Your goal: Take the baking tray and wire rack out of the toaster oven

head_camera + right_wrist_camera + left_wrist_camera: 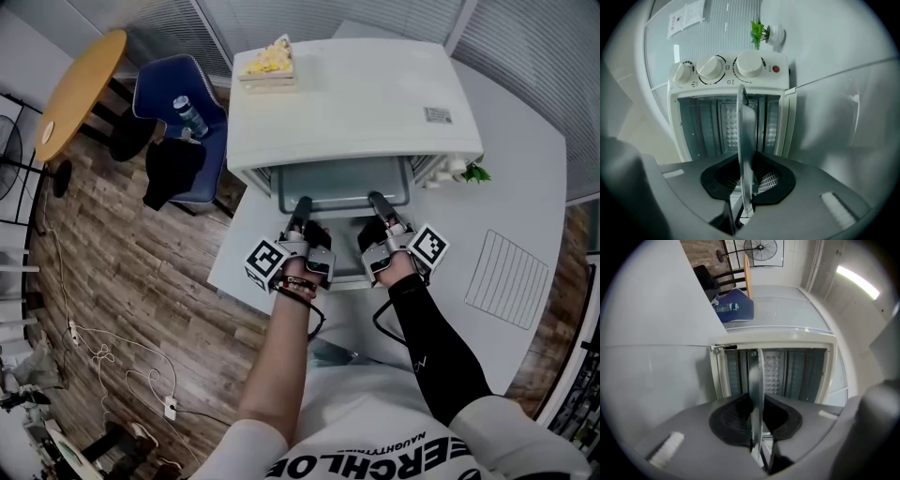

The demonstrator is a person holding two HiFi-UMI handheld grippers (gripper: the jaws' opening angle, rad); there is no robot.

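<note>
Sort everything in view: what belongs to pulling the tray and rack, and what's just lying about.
Job: oven, tray, rack, left tool, right tool (both shut on the tray).
Lying about: chair, bottle, round table, plant, box on the oven, floor cables.

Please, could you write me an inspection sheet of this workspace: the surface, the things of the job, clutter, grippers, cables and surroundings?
Surface: white table, carrying the oven.
Job's things: toaster oven open; baking tray sticking partly out of it; what looks like the wire rack lying flat on the table at the right.
Clutter: yellow item on top of the oven; green plant beside it.
Grippers: left hand-held gripper and right hand-held gripper each shut on the tray's front edge.
Cables: white cables loose on the wooden floor.
Surroundings: blue chair with a bottle; round wooden table.
</note>
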